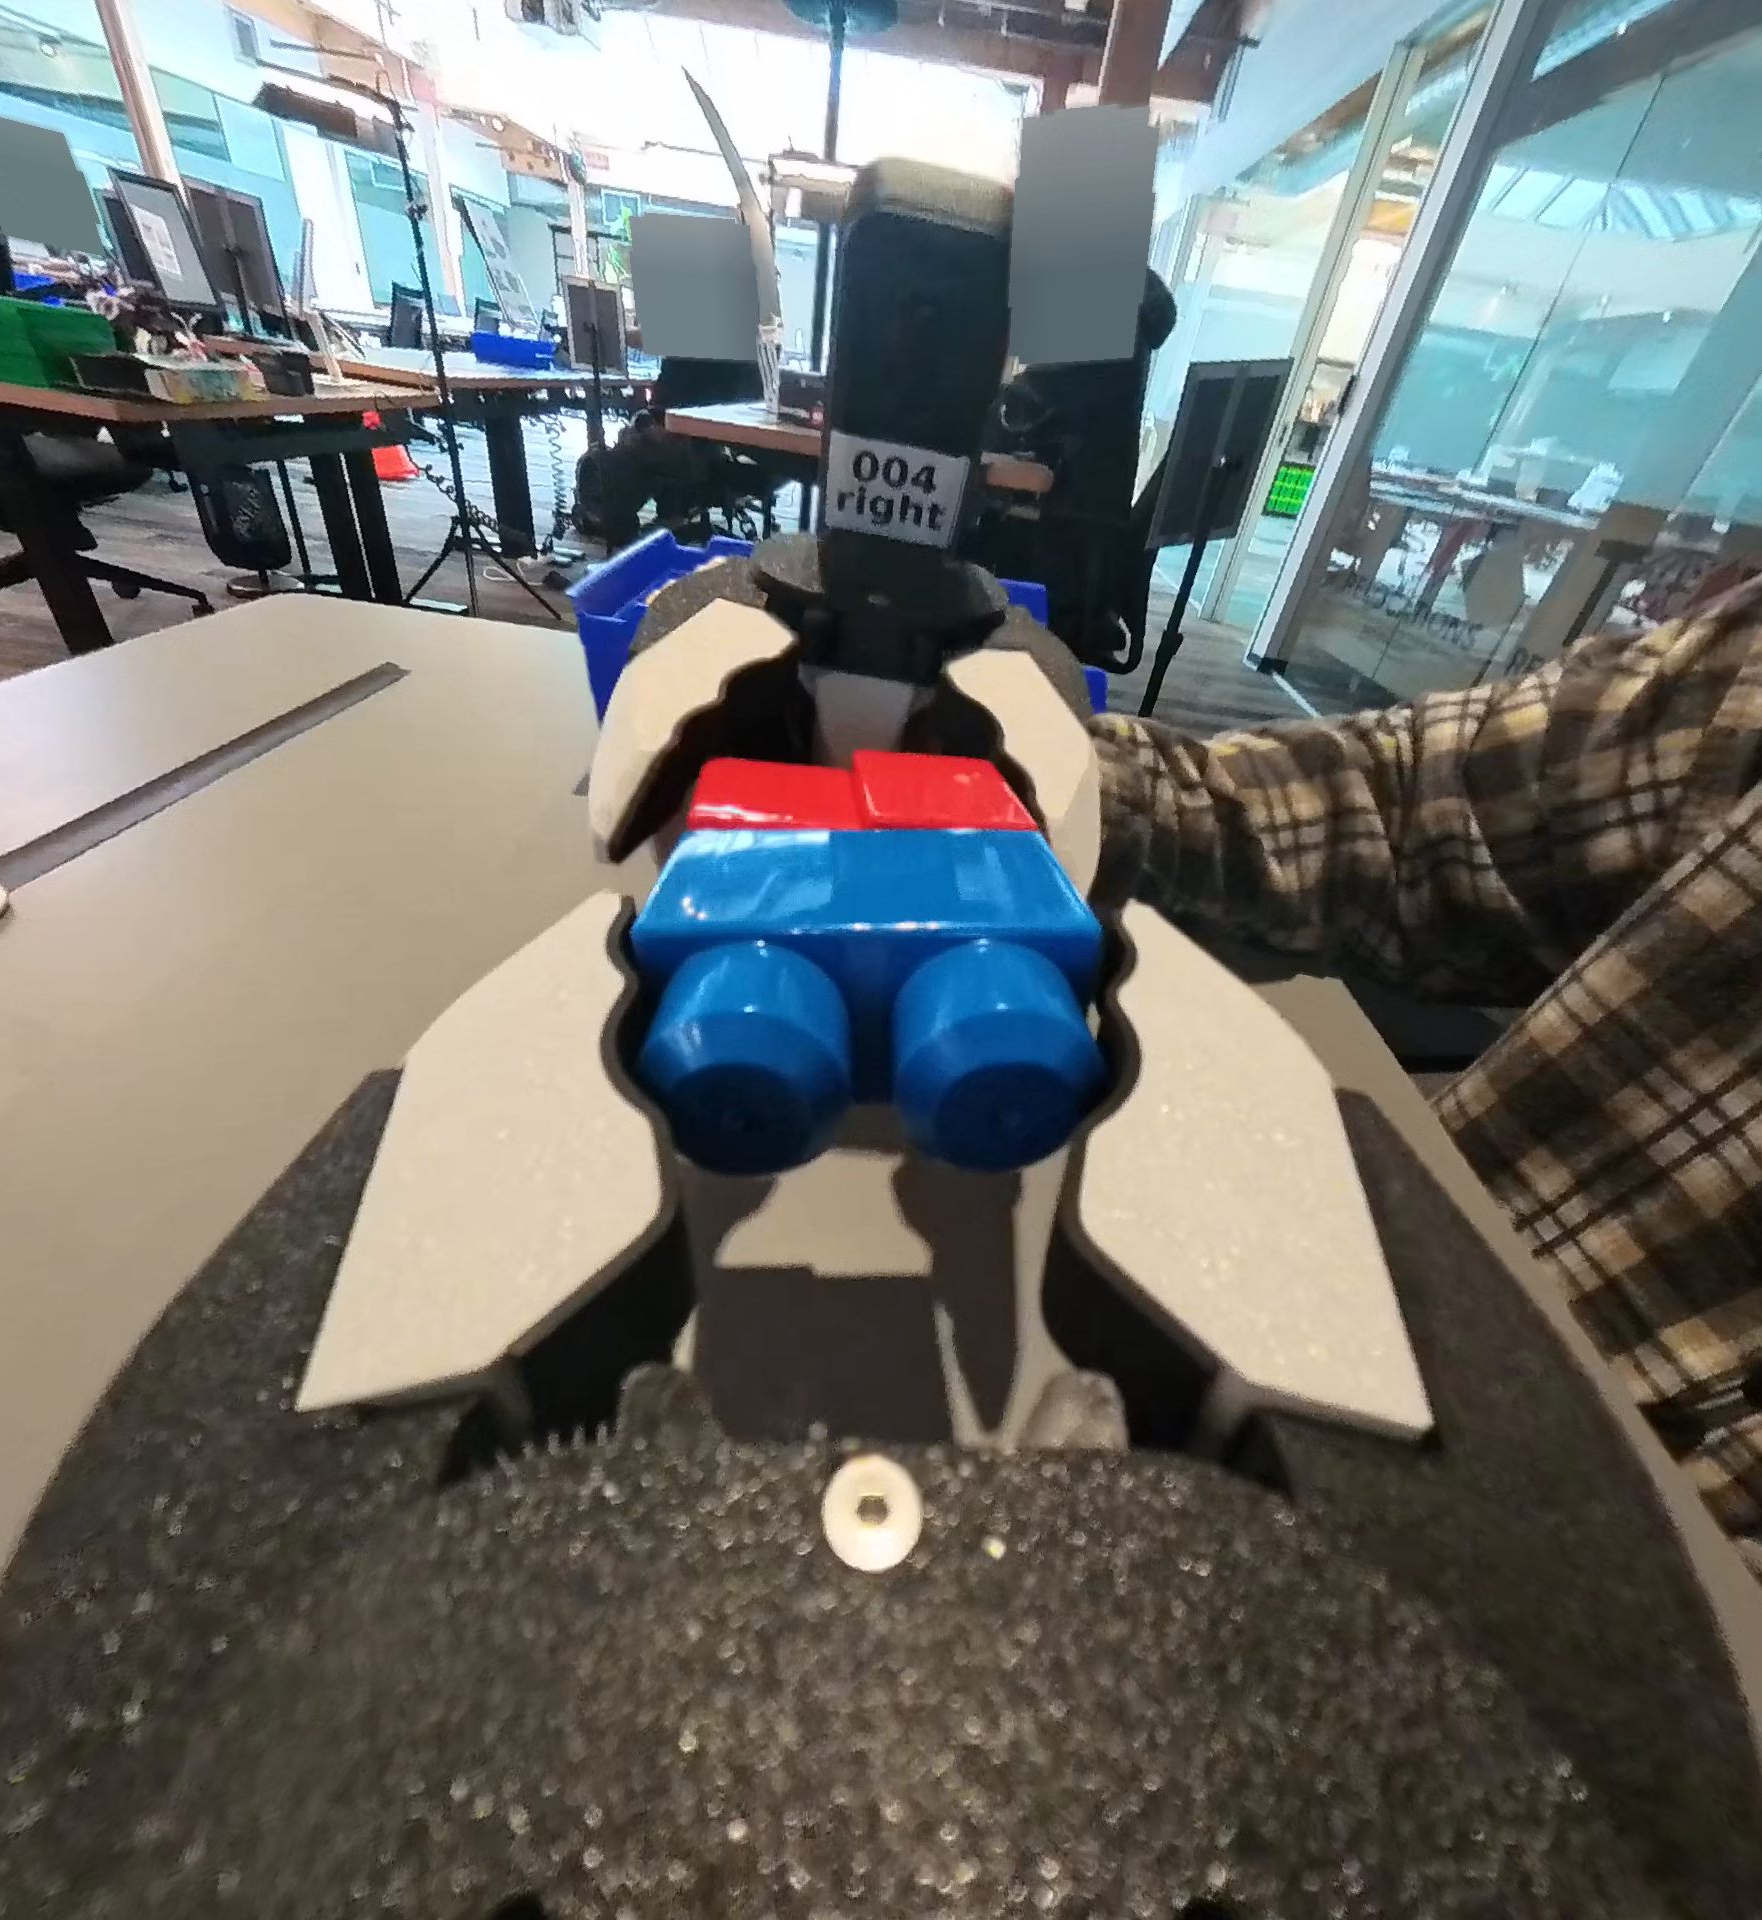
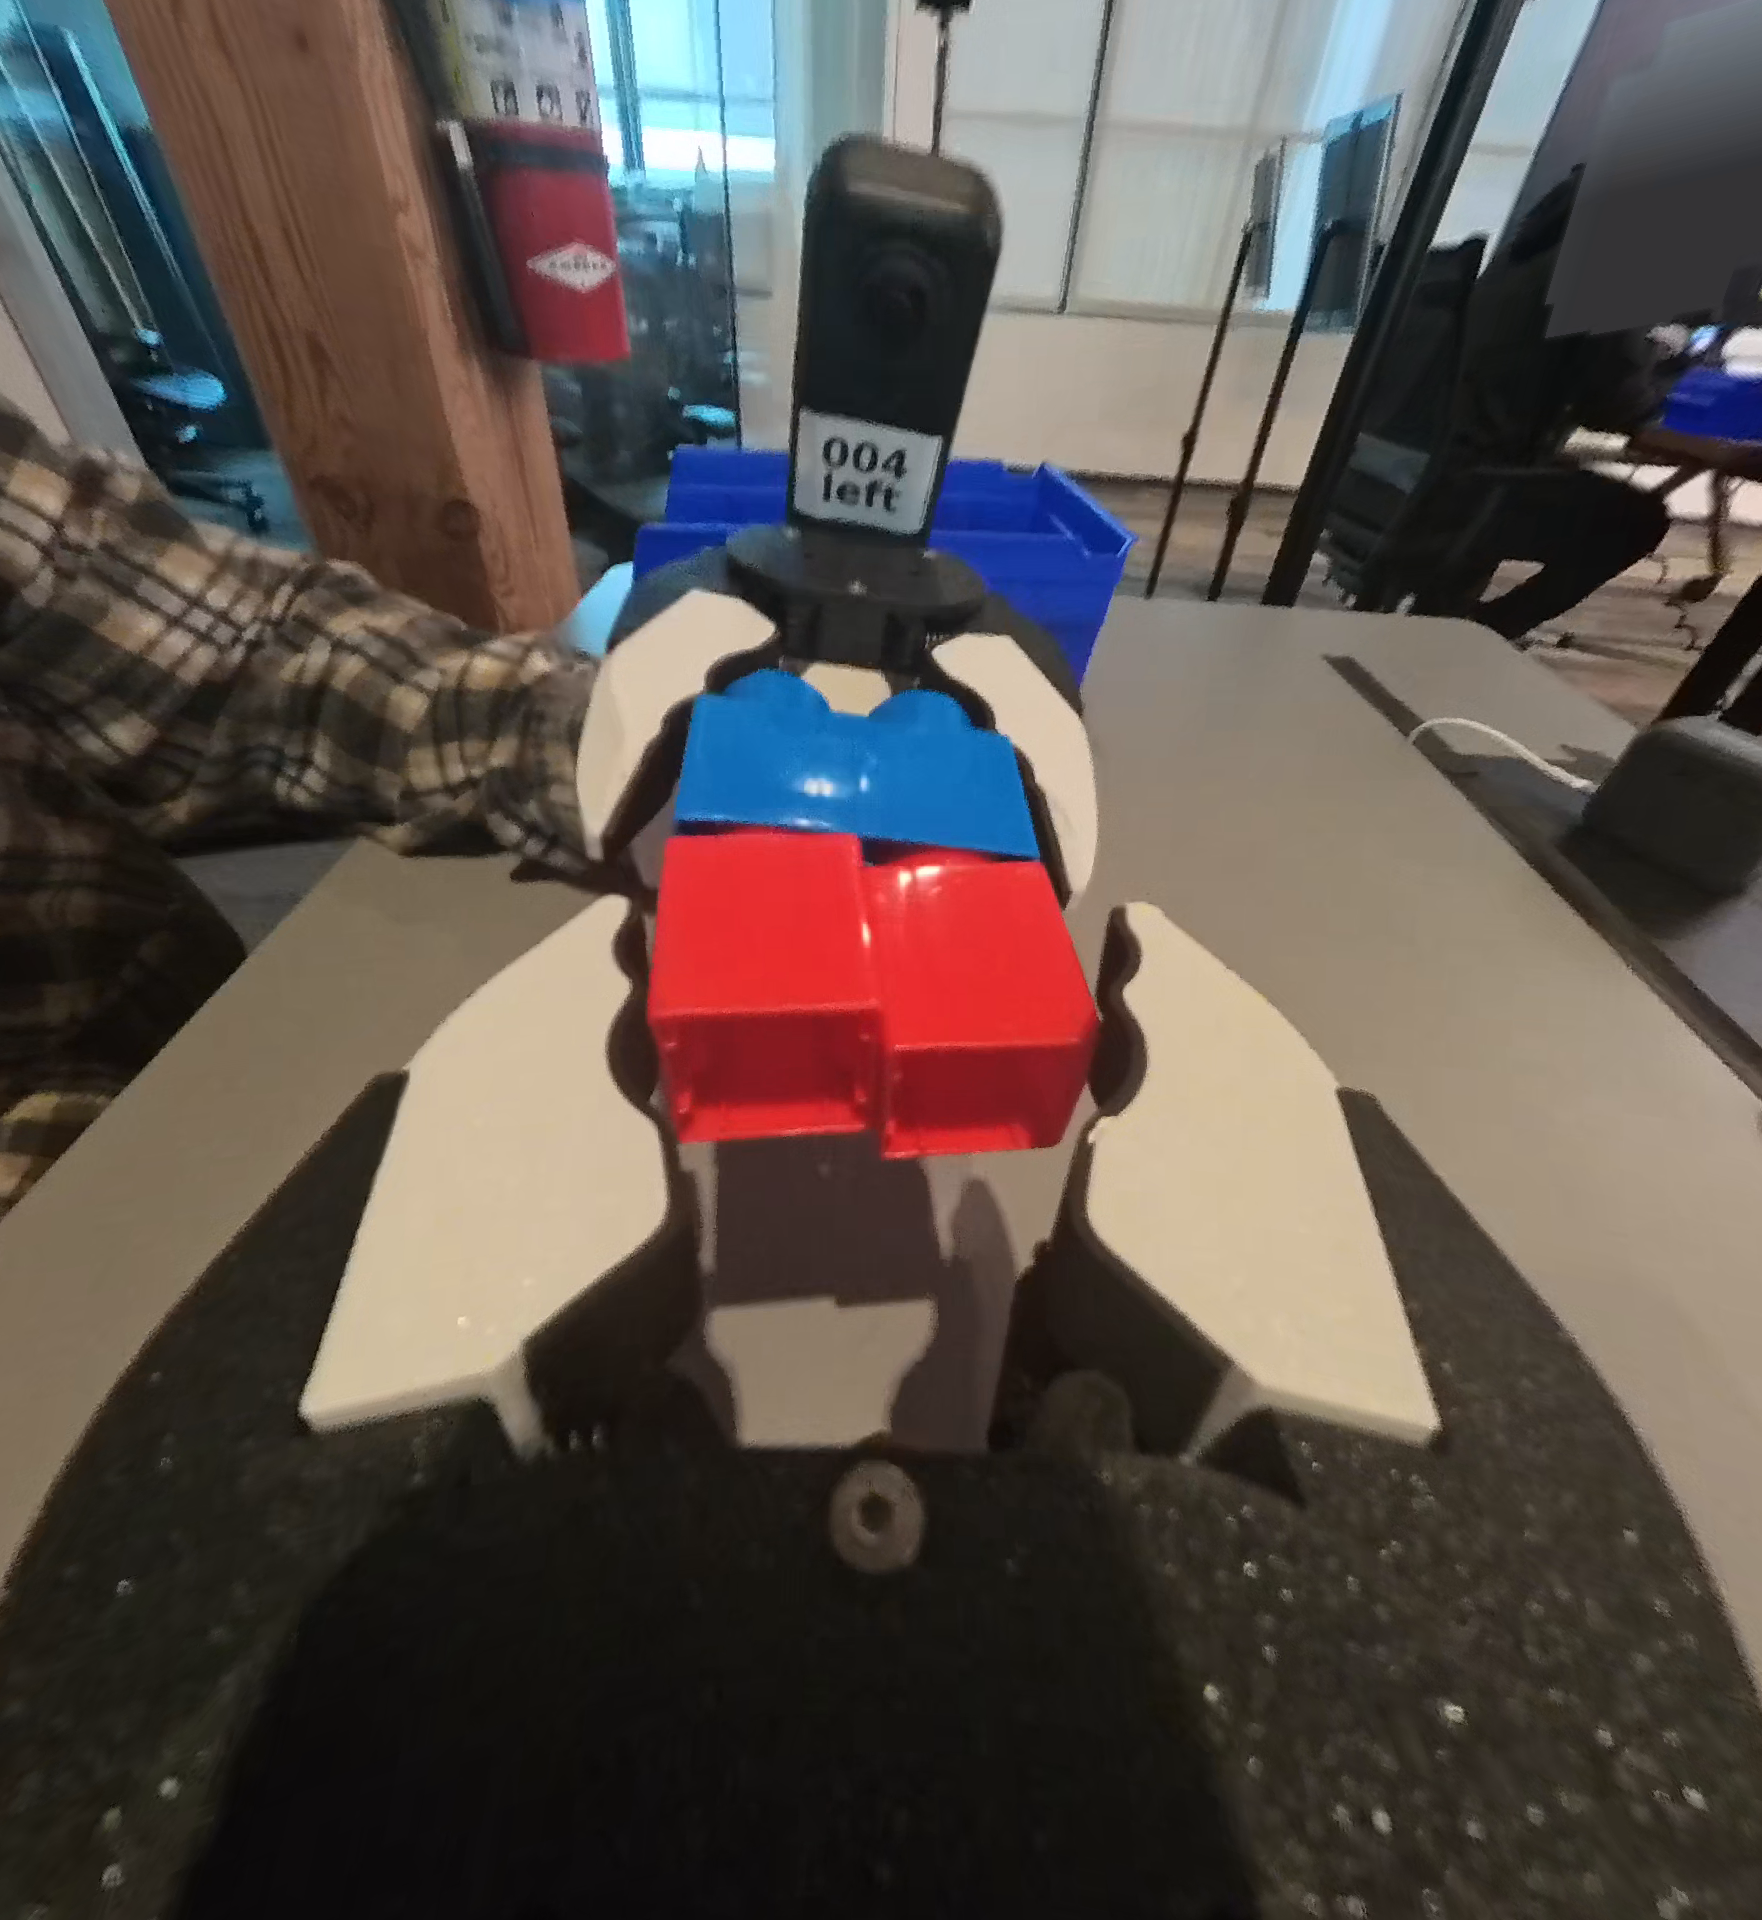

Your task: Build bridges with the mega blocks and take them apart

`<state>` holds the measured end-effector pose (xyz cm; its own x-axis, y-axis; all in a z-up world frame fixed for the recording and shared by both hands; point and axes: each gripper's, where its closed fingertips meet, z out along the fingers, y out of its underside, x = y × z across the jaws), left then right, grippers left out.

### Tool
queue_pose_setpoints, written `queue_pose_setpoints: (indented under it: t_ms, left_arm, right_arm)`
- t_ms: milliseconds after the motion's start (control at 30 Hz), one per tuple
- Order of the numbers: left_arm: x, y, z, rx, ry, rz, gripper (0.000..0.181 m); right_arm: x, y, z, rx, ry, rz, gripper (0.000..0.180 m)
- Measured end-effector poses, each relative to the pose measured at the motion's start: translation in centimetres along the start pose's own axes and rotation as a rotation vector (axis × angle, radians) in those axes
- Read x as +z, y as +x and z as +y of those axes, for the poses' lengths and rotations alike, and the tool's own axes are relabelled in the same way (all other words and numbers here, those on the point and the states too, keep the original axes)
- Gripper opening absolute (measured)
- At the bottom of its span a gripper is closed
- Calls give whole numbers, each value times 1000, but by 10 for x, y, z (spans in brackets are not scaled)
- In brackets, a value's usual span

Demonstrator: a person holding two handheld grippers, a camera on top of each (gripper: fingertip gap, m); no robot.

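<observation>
Left wrist view: the left claw (image 1: pixel 864 997) is pinching the blue block (image 1: pixel 861 904) by its two side walls. The block's two round bumps point back toward the camera, right between the claw's fingers. Just past the blue block, two red blocks (image 1: pixel 861 795) are stuck to it. Past those, the right claw (image 1: pixel 846 790) faces this way and grips the red ones. All the blocks are held up in the air above the grey table (image 1: pixel 181 831).

Right wrist view: the right claw (image 2: pixel 872 1029) squeezes the two red blocks (image 2: pixel 872 966), which sit side by side between its fingers, open bottoms toward the camera. The blue block (image 2: pixel 856 779) is just beyond them, inside the left claw (image 2: pixel 841 769).

These blocks look hard, light, shiny and hollow. They are probably slippery, so the flat side walls are the best place to hold. They look snapped together, so pulling them apart may take a firm, straight tug.
</observation>
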<state>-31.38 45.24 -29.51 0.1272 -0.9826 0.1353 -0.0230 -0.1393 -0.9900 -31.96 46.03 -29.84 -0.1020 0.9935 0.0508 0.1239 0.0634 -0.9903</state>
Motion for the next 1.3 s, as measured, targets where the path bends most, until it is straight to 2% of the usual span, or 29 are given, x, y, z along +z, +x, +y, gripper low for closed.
queue_pose_setpoints:
  t_ms: [100,200,333,433,500,533,867,1000,1300]
  left_arm:
    - [-3,-1,-5,-23,45,-2,83]
    - [-7,-3,-11,-32,91,-10,83]
    - [-9,0,-18,-19,135,-4,83]
    - [-8,2,-19,-9,141,2,83]
    - [-7,2,-17,-10,136,2,83]
    - [-7,2,-17,-14,139,9,83]
    - [-9,1,-20,-30,108,4,82]
    - [-8,-2,-10,-6,28,-23,83]
    - [-8,-3,-12,-8,38,-22,82]
  right_arm:
    - [-7,5,-10,13,93,18,78]
    - [-17,9,-17,109,194,-10,86]
    - [-17,9,-15,184,228,-47,92]
    - [-8,5,-12,204,204,-72,91]
    - [-4,-1,-13,184,191,-95,78]
    - [-3,-1,-14,174,184,-88,77]
    - [4,-6,0,117,60,-65,73]
    - [1,0,-10,103,84,-38,73]
    - [4,0,-5,107,87,-55,73]
